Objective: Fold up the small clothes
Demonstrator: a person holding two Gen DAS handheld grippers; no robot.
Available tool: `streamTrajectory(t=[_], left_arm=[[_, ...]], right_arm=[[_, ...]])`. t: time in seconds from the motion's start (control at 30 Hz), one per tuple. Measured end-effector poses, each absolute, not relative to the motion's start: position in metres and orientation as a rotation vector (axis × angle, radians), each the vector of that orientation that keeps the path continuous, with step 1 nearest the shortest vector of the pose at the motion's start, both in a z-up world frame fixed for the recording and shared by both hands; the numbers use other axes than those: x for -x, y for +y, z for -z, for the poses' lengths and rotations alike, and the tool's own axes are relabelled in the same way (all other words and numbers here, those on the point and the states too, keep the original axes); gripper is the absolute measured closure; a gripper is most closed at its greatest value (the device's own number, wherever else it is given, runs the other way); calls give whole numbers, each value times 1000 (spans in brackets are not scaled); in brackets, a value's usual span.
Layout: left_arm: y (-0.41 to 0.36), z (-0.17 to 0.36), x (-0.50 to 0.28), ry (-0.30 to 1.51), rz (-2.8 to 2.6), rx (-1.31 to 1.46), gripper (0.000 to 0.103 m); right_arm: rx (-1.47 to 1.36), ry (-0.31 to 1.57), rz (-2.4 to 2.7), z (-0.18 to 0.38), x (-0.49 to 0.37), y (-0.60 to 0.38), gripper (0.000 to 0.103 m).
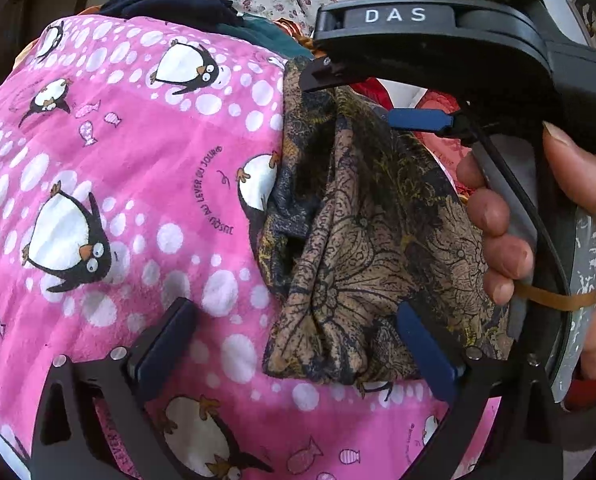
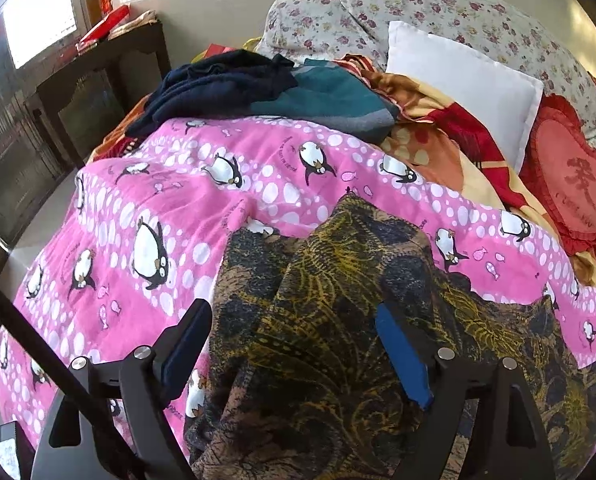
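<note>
Brown-and-black floral fabric, a small garment (image 2: 338, 320), lies rumpled on the pink penguin blanket (image 2: 178, 208) covering the bed. The left hand-held gripper (image 1: 298, 344) and the right hand-held gripper (image 2: 294, 348) hover above it, jaws wide and empty, apparently poised to pick edges for a fold.

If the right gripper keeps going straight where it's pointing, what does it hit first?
Most likely the brown patterned garment lying on the pink penguin blanket; the open right gripper points down straight at it.
</note>
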State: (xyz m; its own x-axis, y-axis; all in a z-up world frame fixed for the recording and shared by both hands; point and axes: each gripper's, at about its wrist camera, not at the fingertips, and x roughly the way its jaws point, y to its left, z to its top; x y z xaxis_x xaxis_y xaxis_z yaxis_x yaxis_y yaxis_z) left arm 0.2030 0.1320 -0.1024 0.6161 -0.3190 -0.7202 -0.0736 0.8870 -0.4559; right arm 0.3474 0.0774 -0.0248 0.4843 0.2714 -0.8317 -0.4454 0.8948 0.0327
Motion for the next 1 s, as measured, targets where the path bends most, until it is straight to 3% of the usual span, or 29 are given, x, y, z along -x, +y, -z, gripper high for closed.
streamTrajectory(t=[0.7,0.83,0.93,1.0], left_arm=[[148,97,-216,892,148,576,0],[143,99,-212,886,155,567,0],[141,99,-206,875,169,569,2],[142,97,-202,865,171,565,22]], right_arm=[[301,1034,-412,40,-361,107,13],[305,1042,-428,43,-363,104,19],[307,1028,-458,42,-362,102,40],[289,1014,-497,36,-358,99,74]])
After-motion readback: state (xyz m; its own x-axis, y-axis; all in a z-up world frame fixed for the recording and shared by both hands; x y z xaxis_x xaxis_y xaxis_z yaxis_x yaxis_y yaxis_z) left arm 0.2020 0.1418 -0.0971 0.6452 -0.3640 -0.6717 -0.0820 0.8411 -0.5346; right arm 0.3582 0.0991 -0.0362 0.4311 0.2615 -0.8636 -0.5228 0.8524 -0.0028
